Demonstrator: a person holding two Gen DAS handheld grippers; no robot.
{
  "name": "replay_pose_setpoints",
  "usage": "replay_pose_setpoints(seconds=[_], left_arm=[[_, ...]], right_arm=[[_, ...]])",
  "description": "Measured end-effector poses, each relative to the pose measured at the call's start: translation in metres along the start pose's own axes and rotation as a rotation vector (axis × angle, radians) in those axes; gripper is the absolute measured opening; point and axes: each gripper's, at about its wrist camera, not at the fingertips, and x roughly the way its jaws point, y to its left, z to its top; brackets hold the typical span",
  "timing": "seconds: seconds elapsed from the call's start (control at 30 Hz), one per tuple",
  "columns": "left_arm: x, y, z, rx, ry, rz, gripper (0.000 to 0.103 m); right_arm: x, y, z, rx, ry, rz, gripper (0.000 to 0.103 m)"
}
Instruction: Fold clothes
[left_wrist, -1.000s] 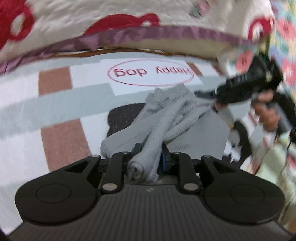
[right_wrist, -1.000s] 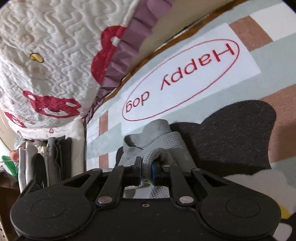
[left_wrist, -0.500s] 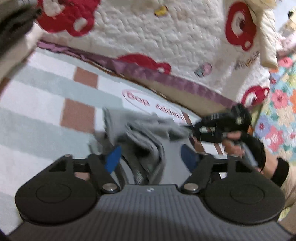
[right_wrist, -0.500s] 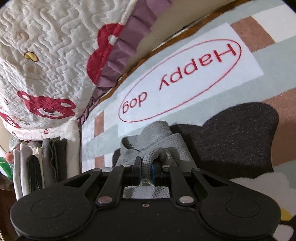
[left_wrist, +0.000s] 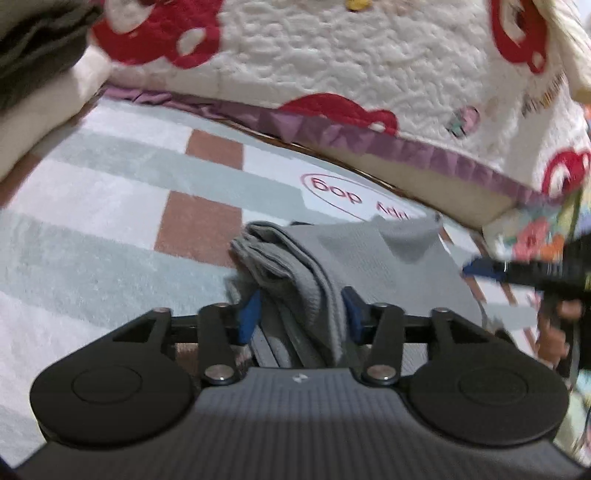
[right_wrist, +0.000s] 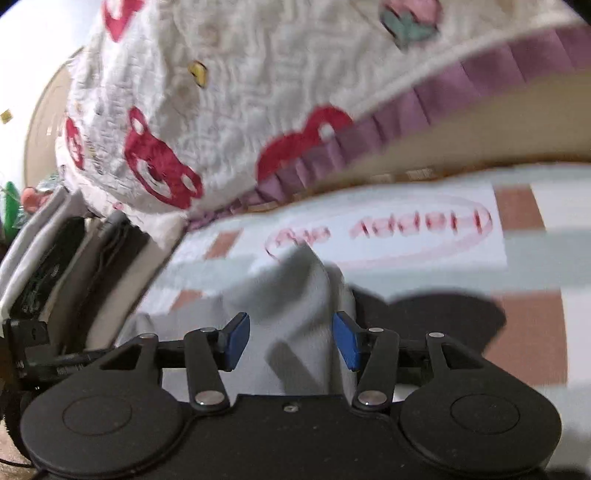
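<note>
A grey knit garment (left_wrist: 369, 258) lies bunched and partly folded on the patterned rug (left_wrist: 110, 221). In the left wrist view my left gripper (left_wrist: 301, 314) straddles a thick fold of it; its jaws are closing, the blue pads beside the fold without clamping it. In the right wrist view the garment (right_wrist: 295, 295) rises in a blurred peak between the pads of my right gripper (right_wrist: 291, 339), whose jaws are opening and stand clear of the cloth. From the left wrist view the right gripper's blue fingertip (left_wrist: 480, 267) shows at the garment's right edge, with the person's hand (left_wrist: 557, 332) behind it.
A white quilt with red bears and a purple frill (left_wrist: 332, 55) hangs over the bed edge just beyond the rug. A stack of folded clothes (right_wrist: 55, 258) stands at the left. The rug bears a dark dog-shaped patch (right_wrist: 443, 317) and a red "Happy dog" oval (right_wrist: 388, 229).
Both grippers were shut on grey folds a second ago. The left one opened wide, swung and is narrowing again; the right one has just let go, rolled and drawn back.
</note>
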Motion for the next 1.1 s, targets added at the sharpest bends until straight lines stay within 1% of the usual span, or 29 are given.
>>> replay_pose_setpoints(seconds=[0.07, 0.13, 0.17, 0.2, 0.23, 0.27, 0.3, 0.33, 0.37, 0.4, 0.43, 0.5, 0.6, 0.67, 0.7, 0.73, 0.77, 0.8, 0.83, 0.87, 0.93, 0.97, 1.0, 1.03, 1.1], left_arm=[[0.004, 0.007, 0.001, -0.053, -0.006, -0.025, 0.049], [0.010, 0.007, 0.003, -0.054, -0.021, -0.036, 0.048], [0.012, 0.006, 0.004, -0.045, -0.028, -0.036, 0.045], [0.014, 0.004, 0.005, -0.029, -0.030, -0.031, 0.039], [0.012, 0.001, 0.006, -0.014, -0.034, -0.024, 0.027], [0.008, -0.003, 0.007, -0.001, -0.039, -0.012, 0.021], [0.004, -0.007, 0.009, 0.013, -0.044, -0.001, 0.020], [0.001, -0.010, 0.010, 0.027, -0.049, 0.010, 0.018], [-0.004, -0.013, 0.009, 0.030, -0.056, 0.019, 0.017], [-0.010, -0.013, 0.007, 0.023, -0.065, 0.025, 0.017], [-0.012, -0.012, 0.005, 0.014, -0.067, 0.032, 0.017], [-0.009, -0.006, 0.000, -0.005, -0.057, 0.048, 0.018], [0.001, 0.001, 0.003, -0.025, -0.060, 0.074, 0.020], [0.003, 0.001, 0.008, -0.024, -0.082, 0.118, 0.020], [0.003, 0.002, 0.011, -0.017, -0.094, 0.153, 0.020], [0.000, 0.002, 0.013, -0.004, -0.107, 0.203, 0.020], [-0.004, 0.004, 0.016, -0.001, -0.121, 0.236, 0.019], [-0.011, 0.007, 0.019, -0.015, -0.137, 0.230, 0.017], [-0.019, 0.010, 0.021, -0.037, -0.155, 0.202, 0.017], [-0.026, 0.010, 0.023, -0.040, -0.173, 0.168, 0.017], [-0.040, 0.002, 0.026, -0.009, -0.210, 0.087, 0.017], [-0.044, -0.003, 0.028, 0.008, -0.214, 0.038, 0.017], [-0.042, -0.006, 0.028, 0.019, -0.203, -0.006, 0.017], [-0.038, -0.009, 0.027, 0.018, -0.190, -0.035, 0.017], [-0.029, -0.013, 0.024, 0.018, -0.164, -0.093, 0.021]], right_arm=[[0.008, 0.002, 0.000, -0.044, 0.007, -0.016, 0.056], [0.019, 0.007, 0.003, -0.084, 0.027, -0.021, 0.056], [0.028, 0.008, 0.005, -0.105, 0.048, -0.024, 0.056], [0.036, 0.008, 0.008, -0.124, 0.057, -0.032, 0.056], [0.042, 0.009, 0.010, -0.142, 0.061, -0.043, 0.056], [0.045, 0.008, 0.014, -0.143, 0.053, -0.040, 0.056], [0.047, 0.007, 0.018, -0.138, 0.042, -0.032, 0.053], [0.048, 0.006, 0.021, -0.133, 0.030, -0.025, 0.017], [0.049, 0.005, 0.025, -0.128, 0.018, -0.018, 0.009], [0.049, 0.001, 0.029, -0.087, 0.012, -0.004, 0.008], [0.051, 0.001, 0.029, -0.069, 0.017, -0.009, 0.007], [0.057, 0.002, 0.028, -0.055, 0.036, -0.034, 0.007], [0.065, 0.008, 0.026, -0.068, 0.050, -0.100, 0.007], [0.068, 0.007, 0.028, -0.045, 0.052, -0.123, 0.007], [0.069, 0.006, 0.029, -0.036, 0.053, -0.131, 0.007], [0.069, 0.007, 0.030, -0.047, 0.048, -0.149, 0.007], [0.068, 0.009, 0.031, -0.063, 0.041, -0.168, 0.007], [0.068, 0.012, 0.032, -0.089, 0.036, -0.195, 0.008], [0.065, 0.019, 0.032, -0.137, 0.017, -0.250, 0.013], [0.061, 0.026, 0.033, -0.186, -0.008, -0.299, 0.014], [0.053, 0.039, 0.034, -0.279, -0.054, -0.342, 0.020], [0.050, 0.046, 0.033, -0.322, -0.063, -0.326, 0.020], [0.048, 0.054, 0.032, -0.364, -0.068, -0.299, 0.020], [0.050, 0.061, 0.030, -0.416, -0.051, -0.278, 0.022], [0.059, 0.075, 0.024, -0.517, -0.007, -0.252, 0.022]])
